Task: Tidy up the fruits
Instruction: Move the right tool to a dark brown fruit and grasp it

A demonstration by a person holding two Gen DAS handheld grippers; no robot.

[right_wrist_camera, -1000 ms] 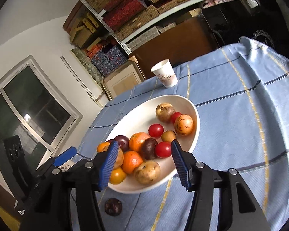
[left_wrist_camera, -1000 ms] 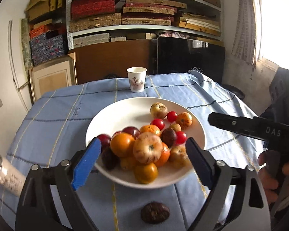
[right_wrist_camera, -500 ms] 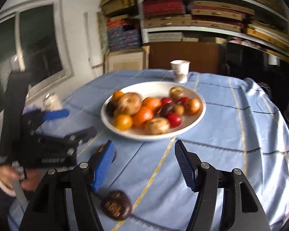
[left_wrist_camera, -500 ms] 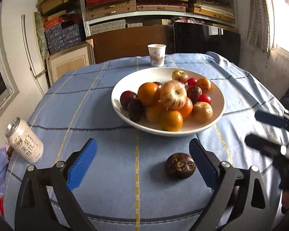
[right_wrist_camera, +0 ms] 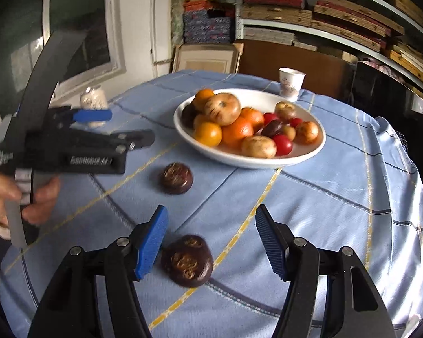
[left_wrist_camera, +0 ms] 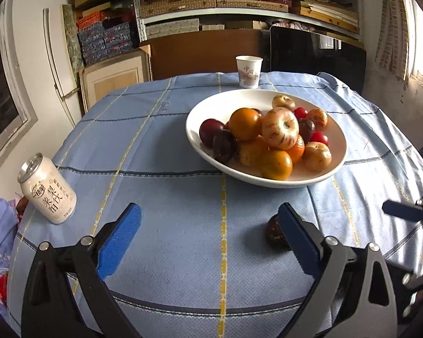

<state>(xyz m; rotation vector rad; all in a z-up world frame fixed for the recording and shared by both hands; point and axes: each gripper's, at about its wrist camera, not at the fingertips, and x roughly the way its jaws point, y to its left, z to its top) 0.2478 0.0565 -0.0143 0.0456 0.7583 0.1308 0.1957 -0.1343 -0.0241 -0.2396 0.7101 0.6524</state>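
Both tools stand with nothing held. The right tool (right_wrist_camera: 211, 235) has its jaws about half wide and they have just been opening; they hang above the bench (right_wrist_camera: 338, 211), and a dark fruit (right_wrist_camera: 187, 260) lies on the cloth just below the left pad, not between the pads and not touched as far as I can see. The left tool (left_wrist_camera: 210, 235) is wide, its jaws also having just been opening, and nothing is between them; in its own view a second dark fruit (left_wrist_camera: 276, 233) is half hidden behind its right finger. From the right view this second fruit (right_wrist_camera: 176, 178) lies free on the cloth, between the left tool (right_wrist_camera: 121, 128) and the bowl (right_wrist_camera: 310, 152). The bowl already carries a heap of orange, red and brown fruits. I judge the step in hand is the approach to pick the two loose fruits. The next move calls for each tool to shift sideways until its fruit is centred between the pads, to go down, and then to close gently, because the fruits are round and may roll away.
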